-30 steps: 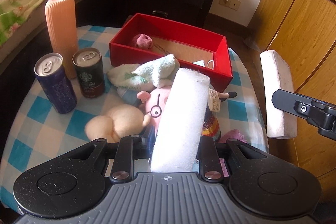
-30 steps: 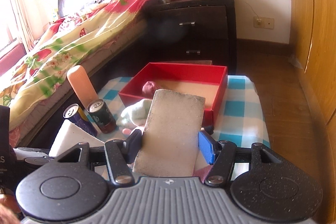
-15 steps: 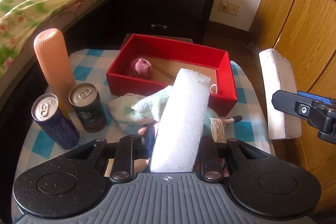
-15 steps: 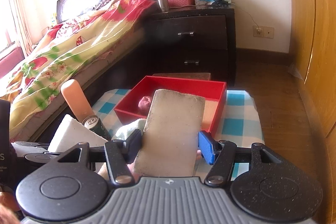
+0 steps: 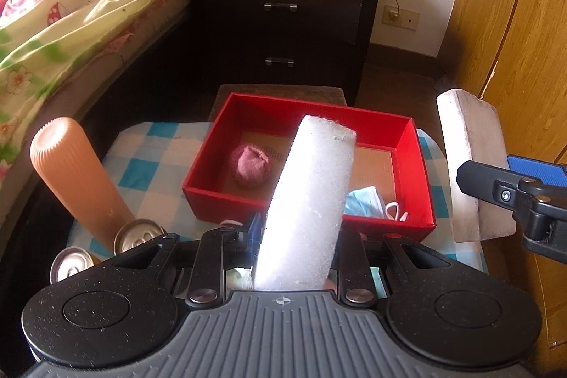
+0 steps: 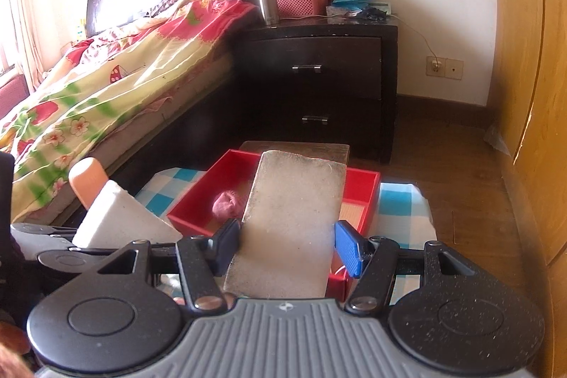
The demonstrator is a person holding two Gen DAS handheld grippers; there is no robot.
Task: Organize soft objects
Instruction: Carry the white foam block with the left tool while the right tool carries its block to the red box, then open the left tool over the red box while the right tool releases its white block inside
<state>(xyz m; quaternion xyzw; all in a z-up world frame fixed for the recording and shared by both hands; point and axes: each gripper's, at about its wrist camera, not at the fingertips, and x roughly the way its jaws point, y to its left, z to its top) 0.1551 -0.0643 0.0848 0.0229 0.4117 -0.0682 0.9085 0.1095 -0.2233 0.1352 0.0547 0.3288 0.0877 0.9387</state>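
Observation:
My left gripper (image 5: 299, 236) is shut on a white foam block (image 5: 308, 201) that sticks up in front of the red box (image 5: 421, 165). In the right wrist view my right gripper (image 6: 287, 245) is shut on a grey-beige sponge block (image 6: 294, 218), held over the near side of the red box (image 6: 370, 190); the same block (image 5: 471, 162) shows at the right of the left wrist view. Inside the box lie a pink sock ball (image 5: 250, 165) and a blue face mask (image 5: 365, 201). The white foam block (image 6: 117, 218) also shows at the left of the right wrist view.
The box stands on a small table with a blue-and-white checked cloth (image 5: 152, 158). At its left stand a tall peach ribbed bottle (image 5: 74, 179) and two drink cans (image 5: 138, 232). A bed (image 6: 106, 87), a dark nightstand (image 6: 319, 84) and wooden wardrobe doors (image 5: 514, 41) surround it.
Both grippers have moved towards the red box with their blocks still held. The plush toys and the towel in front of the box have dropped out of view below the left gripper.

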